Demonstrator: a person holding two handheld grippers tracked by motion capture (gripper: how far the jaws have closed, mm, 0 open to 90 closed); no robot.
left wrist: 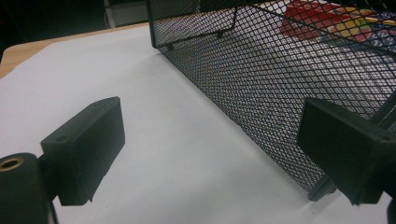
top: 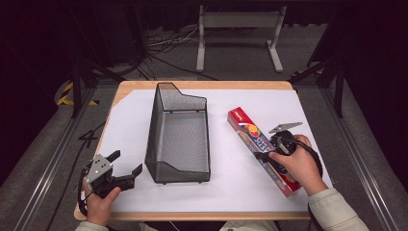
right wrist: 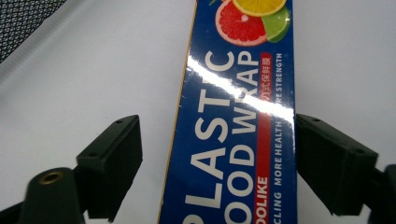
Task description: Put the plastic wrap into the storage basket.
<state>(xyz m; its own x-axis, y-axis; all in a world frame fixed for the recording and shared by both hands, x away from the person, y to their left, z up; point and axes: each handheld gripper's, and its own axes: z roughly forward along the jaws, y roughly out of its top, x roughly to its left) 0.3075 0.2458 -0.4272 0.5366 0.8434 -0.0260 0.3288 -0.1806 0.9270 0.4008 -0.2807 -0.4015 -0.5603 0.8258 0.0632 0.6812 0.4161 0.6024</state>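
Observation:
A long blue and red box of plastic food wrap (top: 262,144) lies flat on the white sheet at the right. My right gripper (top: 269,150) hovers over its middle, open. In the right gripper view the box (right wrist: 238,116) runs between the two black jaws: the right one nearly touches its edge, the left one stands clear. My left gripper (top: 127,163) rests open at the front left of the table, beside the near corner of the black mesh basket (top: 178,134). The basket's mesh wall (left wrist: 280,79) runs past my left gripper's right jaw, and nothing is between the jaws.
A white sheet (top: 125,125) covers the wooden table (top: 202,84). The basket stands empty in the middle, its long side running away from me. Behind the table are a metal stand (top: 238,33) and cables on the floor.

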